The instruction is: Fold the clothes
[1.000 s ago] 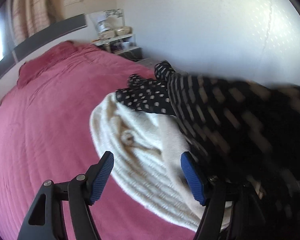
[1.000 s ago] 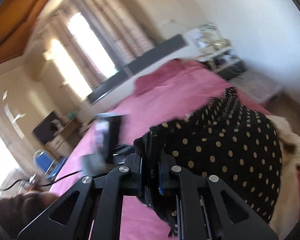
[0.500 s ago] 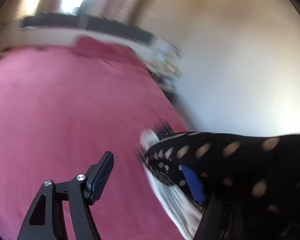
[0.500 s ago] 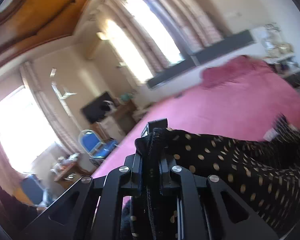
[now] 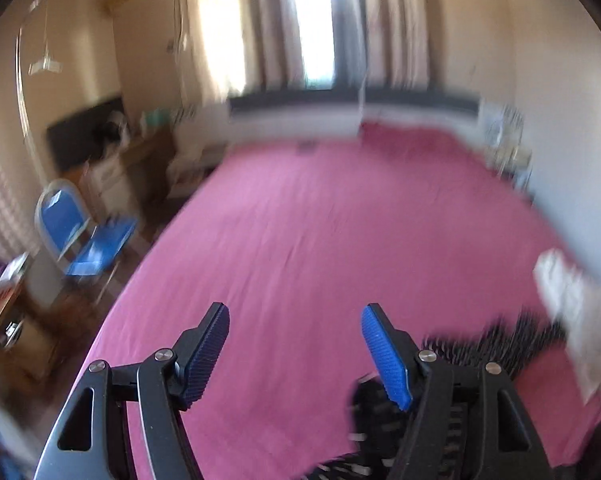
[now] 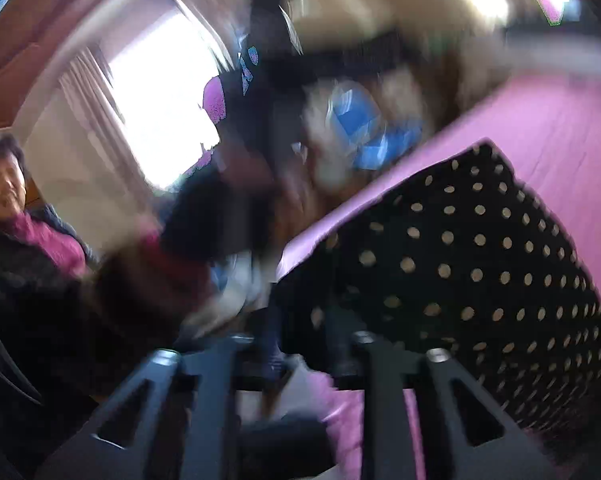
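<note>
A black garment with pale polka dots [image 6: 460, 260] lies spread on the pink bed [image 6: 560, 128], just right of my right gripper [image 6: 304, 344]. That view is heavily blurred. The right jaws are opening and stand apart, with the garment's edge by the right finger and nothing pressed between the pads. In the left wrist view my left gripper [image 5: 296, 348] is open over the pink bed [image 5: 320, 220], its blue pads [image 5: 384, 352] empty. The dotted garment [image 5: 488, 344] shows low on the right, behind the right finger. A cream garment [image 5: 568, 300] lies beyond it.
A blue chair [image 5: 84, 236] and a desk with a dark screen [image 5: 84, 136] stand left of the bed. Curtained windows [image 5: 300, 20] and a dark headboard [image 5: 360, 100] are at the far end. A person [image 6: 32, 240] is at the left, with the blue chair [image 6: 364, 132] beyond.
The right gripper, shut on the dotted garment before, has parted its fingers, and the garment now lies on the bed. The left gripper has swung off the clothes pile to face across the bed.
</note>
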Demonstrator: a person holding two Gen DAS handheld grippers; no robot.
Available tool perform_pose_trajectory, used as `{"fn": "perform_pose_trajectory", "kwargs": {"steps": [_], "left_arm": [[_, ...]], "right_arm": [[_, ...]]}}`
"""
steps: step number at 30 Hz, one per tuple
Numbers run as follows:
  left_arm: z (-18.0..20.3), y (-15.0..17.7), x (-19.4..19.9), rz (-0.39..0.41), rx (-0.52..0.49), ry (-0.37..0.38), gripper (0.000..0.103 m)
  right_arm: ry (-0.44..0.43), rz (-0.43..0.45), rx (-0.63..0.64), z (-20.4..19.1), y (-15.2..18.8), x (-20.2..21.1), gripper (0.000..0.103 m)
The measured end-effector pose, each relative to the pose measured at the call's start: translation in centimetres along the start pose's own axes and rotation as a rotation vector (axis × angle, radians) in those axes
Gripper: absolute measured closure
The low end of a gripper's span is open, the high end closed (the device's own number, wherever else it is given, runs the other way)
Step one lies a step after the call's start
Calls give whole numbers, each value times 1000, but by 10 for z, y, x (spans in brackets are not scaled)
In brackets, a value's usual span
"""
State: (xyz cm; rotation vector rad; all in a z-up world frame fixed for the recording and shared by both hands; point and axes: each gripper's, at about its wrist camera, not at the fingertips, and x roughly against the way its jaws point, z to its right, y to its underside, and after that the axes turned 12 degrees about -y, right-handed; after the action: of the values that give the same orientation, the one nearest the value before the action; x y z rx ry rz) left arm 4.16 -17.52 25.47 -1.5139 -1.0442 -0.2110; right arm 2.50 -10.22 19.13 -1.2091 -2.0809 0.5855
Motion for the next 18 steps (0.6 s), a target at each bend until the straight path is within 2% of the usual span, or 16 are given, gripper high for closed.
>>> {"fn": "perform_pose_trajectory", "kwargs": {"steps": [2, 3, 5, 7, 10, 14, 16, 18], "left_arm": [[-5, 58, -26, -114, -31, 20, 33], [-8, 86, -39, -170, -46, 30, 33], [-7, 119, -55, -230, -46, 60, 33], [15, 140, -66, -271, -41, 123, 33], [55, 150, -71, -282, -52, 206, 33], [131, 146, -77, -272, -93, 309, 33], [165, 148, -85, -273, -124, 326, 33], [193, 146, -91, -266, -158, 329, 33]], "right_arm": [[-3, -51, -139, 20, 46, -75, 17], [-20, -26, -194, 28, 66, -90, 17], [-42, 53, -286, 41, 100, -104, 17], [23, 153, -357, 54, 120, -91, 17], [183, 323, -442, 74, 146, -34, 17], [587, 438, -542, 107, 166, 67, 17], [743, 471, -569, 118, 174, 120, 17], [806, 536, -613, 130, 181, 176, 17]]}}
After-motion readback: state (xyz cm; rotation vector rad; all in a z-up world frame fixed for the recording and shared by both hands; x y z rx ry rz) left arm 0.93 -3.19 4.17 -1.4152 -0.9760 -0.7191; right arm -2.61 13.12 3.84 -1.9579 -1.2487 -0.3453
